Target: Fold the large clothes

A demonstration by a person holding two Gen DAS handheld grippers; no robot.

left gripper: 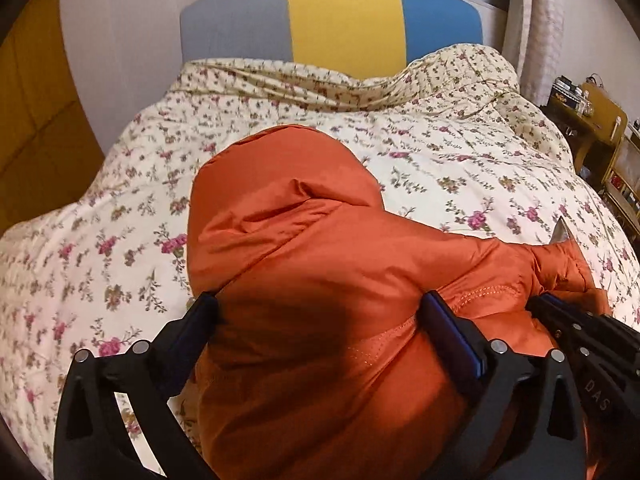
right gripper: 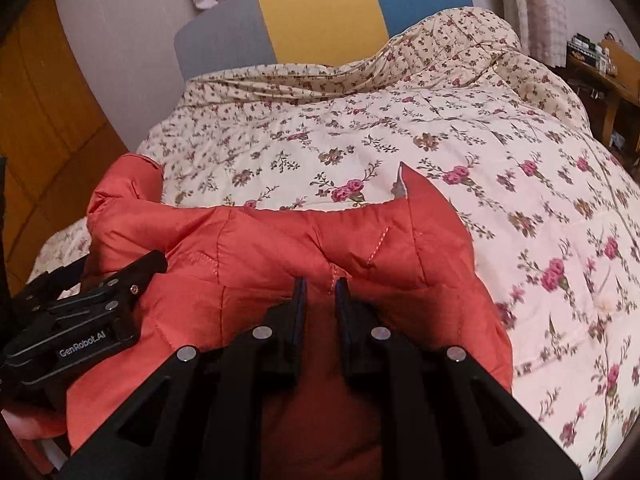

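The orange jacket point(left gripper: 320, 280) lies bunched on the floral quilt point(left gripper: 440, 152), its near end cut off, left gripper point(left gripper: 320, 320) spread wide around it, right gripper point(right gripper: 320, 292) clenched on a fold.

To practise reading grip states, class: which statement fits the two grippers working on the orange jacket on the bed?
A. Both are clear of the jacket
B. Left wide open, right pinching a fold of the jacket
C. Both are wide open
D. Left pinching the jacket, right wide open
B: the left gripper has its jaws spread wide around the orange jacket, while the right gripper has its jaws nearly together on a fold of fabric.
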